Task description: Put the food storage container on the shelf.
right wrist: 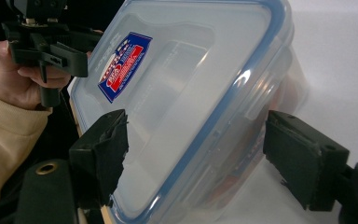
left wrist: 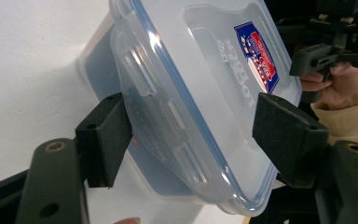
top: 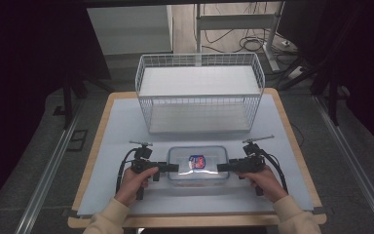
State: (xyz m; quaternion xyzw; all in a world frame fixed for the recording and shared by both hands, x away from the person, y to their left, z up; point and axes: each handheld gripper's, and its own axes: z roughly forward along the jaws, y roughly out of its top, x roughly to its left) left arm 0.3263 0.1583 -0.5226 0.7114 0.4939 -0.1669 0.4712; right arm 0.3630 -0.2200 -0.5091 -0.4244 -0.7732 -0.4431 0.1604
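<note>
A clear plastic container with a blue-sealed lid and a red-and-blue sticker lies on the white mat near the table's front. My left gripper is at its left end and my right gripper at its right end, both pointing inward. In the left gripper view the container has its latch end between the spread jaws of the left gripper. The right gripper likewise straddles the opposite end of the container. Both grippers are open.
A white wire basket stands behind the container at the back of the table. The white mat covers the wooden tabletop. Dark floor and metal rails flank the table.
</note>
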